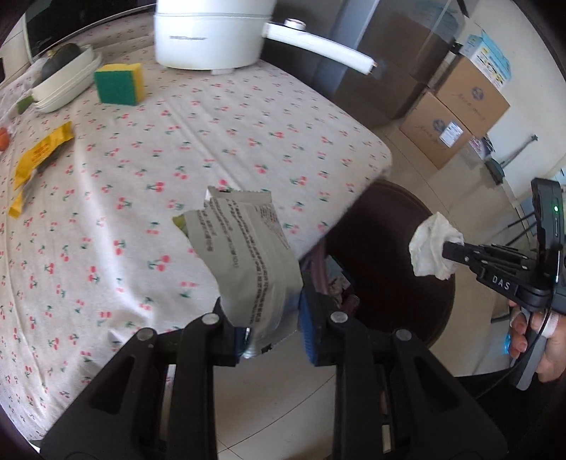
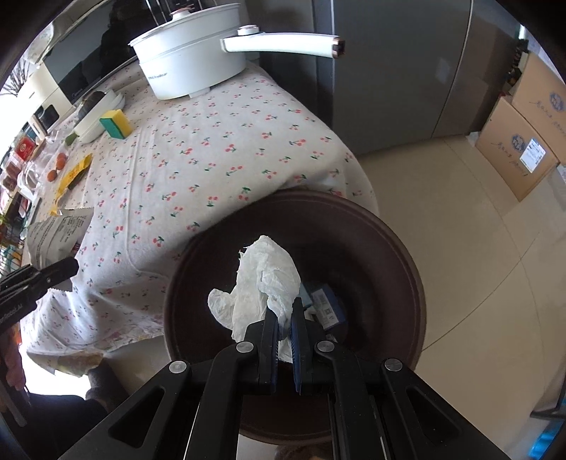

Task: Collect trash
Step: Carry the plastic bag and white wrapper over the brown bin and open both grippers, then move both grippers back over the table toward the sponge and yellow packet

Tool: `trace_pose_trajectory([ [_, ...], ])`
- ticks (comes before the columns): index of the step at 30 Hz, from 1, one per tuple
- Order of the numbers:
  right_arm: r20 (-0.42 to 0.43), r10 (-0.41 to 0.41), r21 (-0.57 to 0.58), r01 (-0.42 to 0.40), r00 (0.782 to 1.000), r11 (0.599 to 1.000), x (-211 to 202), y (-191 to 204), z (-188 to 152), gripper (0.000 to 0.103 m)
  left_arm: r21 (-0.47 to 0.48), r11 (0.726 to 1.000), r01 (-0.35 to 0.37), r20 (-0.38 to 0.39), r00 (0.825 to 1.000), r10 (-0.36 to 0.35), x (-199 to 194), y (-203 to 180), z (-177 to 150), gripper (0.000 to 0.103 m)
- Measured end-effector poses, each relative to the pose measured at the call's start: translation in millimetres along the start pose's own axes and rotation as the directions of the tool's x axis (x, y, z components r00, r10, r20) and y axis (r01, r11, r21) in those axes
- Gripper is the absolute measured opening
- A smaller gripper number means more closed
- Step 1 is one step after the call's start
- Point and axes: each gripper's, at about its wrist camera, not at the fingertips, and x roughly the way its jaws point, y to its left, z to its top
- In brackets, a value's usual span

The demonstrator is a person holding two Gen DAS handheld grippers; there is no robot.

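Observation:
My left gripper (image 1: 270, 318) is shut on a crumpled grey-white wrapper (image 1: 244, 254) and holds it in the air over the table's near corner; the wrapper also shows in the right wrist view (image 2: 53, 237). My right gripper (image 2: 284, 318) is shut on a crumpled white tissue (image 2: 261, 283) and holds it above the open dark brown bin (image 2: 399, 254), which has trash inside. In the left wrist view the tissue (image 1: 431, 247) hangs over the bin (image 1: 396, 226). A yellow wrapper (image 1: 39, 159) lies on the table at the left.
The table with a cherry-print cloth (image 1: 212, 141) holds a white electric pot (image 1: 212, 32) with a long handle, a green-yellow sponge (image 1: 118, 83), and white dishes (image 1: 63, 85). Cardboard boxes (image 1: 456, 116) stand on the floor by a grey fridge (image 2: 396, 70).

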Motion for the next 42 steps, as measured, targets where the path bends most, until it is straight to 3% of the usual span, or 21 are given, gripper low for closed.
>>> trace_pose_trajectory([
  [13,-0.028,-0.040,0.076,0.042,0.999,0.996,-0.4,-63.3,-29.3,0.007,0.128,0.986,0.108,-0.098,0.991,-0.095,48.1,-75.1,-3.9,0.029],
  [15,-0.033,-0.042,0.081,0.045,0.999,0.996,0.0,-67.3,-31.5,0.007,0.149,0.985,0.087,-0.110,0.991,-0.071,52.7,-77.6,-1.0,0.036],
  [17,-0.037,-0.044,0.082,0.047,0.998,0.996,0.9,-70.1,-32.4,0.007,0.158,0.986,0.045,-0.105,0.994,-0.029,55.3,-78.0,1.5,0.058],
  [19,-0.039,-0.045,0.082,0.048,0.998,0.995,2.0,-72.6,-33.1,0.007,0.147,0.988,0.034,-0.091,0.996,-0.021,53.4,-74.1,3.6,0.067],
  [31,-0.053,-0.037,0.070,0.040,0.998,0.997,6.8,-59.3,-27.2,0.009,0.080,0.997,-0.019,-0.044,0.999,0.023,30.5,-42.3,4.1,0.077],
  [34,-0.073,-0.040,0.072,0.046,0.996,0.996,11.7,-54.4,-21.7,0.020,0.056,0.998,-0.040,-0.037,0.998,0.042,23.5,-29.8,4.3,0.079],
  [36,-0.076,-0.058,0.071,0.063,0.995,0.995,13.6,-48.4,-17.3,0.045,0.037,0.998,-0.055,-0.027,0.998,0.056,16.3,-19.4,3.7,0.081],
  [38,-0.060,-0.070,0.070,0.074,0.996,0.995,12.2,-40.9,-12.8,0.057,0.018,0.997,-0.069,-0.018,0.997,0.069,8.3,-7.6,2.5,0.082],
  [42,-0.033,-0.058,0.045,0.059,0.998,0.997,6.9,-19.2,-3.5,0.067,-0.028,0.995,-0.096,-0.005,0.995,0.096,-5.2,16.6,-0.4,0.083],
])
